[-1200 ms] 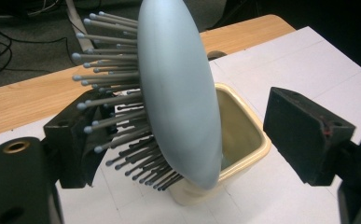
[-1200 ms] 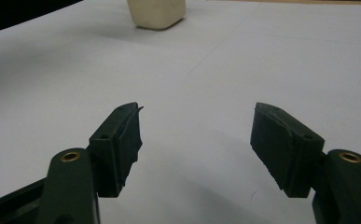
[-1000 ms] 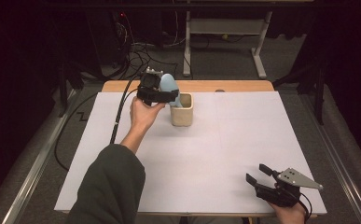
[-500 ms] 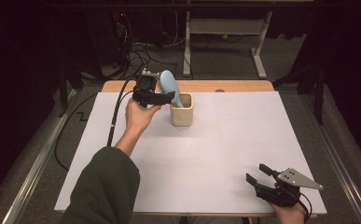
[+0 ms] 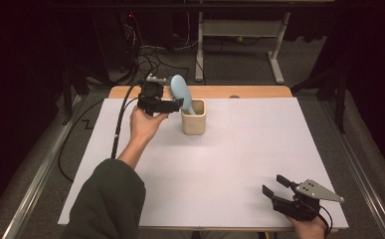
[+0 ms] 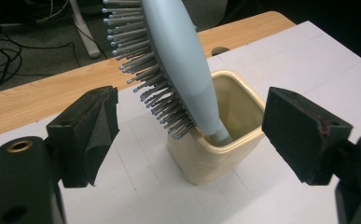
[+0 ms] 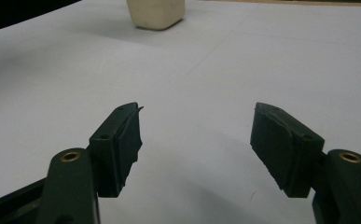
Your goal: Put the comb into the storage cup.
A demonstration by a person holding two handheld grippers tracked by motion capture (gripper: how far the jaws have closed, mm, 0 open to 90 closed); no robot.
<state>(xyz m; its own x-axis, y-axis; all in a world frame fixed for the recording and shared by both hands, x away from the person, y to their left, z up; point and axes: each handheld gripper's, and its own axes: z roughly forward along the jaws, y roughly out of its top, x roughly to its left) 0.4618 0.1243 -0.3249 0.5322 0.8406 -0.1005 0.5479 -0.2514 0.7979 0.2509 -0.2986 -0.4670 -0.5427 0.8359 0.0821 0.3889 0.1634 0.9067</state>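
**Hairbrush standing in the cup, both grippers open**

In the high view we see the pale blue hairbrush (image 5: pixel 180 92) standing handle-down in the cream square cup (image 5: pixel 193 117), its head leaning toward 11 o'clock. The cup sits at about 12 o'clock on the white table sheet (image 5: pixel 230 164). The left gripper (image 5: pixel 166 103) lies at 9 o'clock of the cup; in the left gripper view we find its jaws spread wide on either side of the brush, touching neither brush nor cup. The right gripper (image 5: pixel 275 185) rests at 5 o'clock on the sheet, jaws parted and empty.
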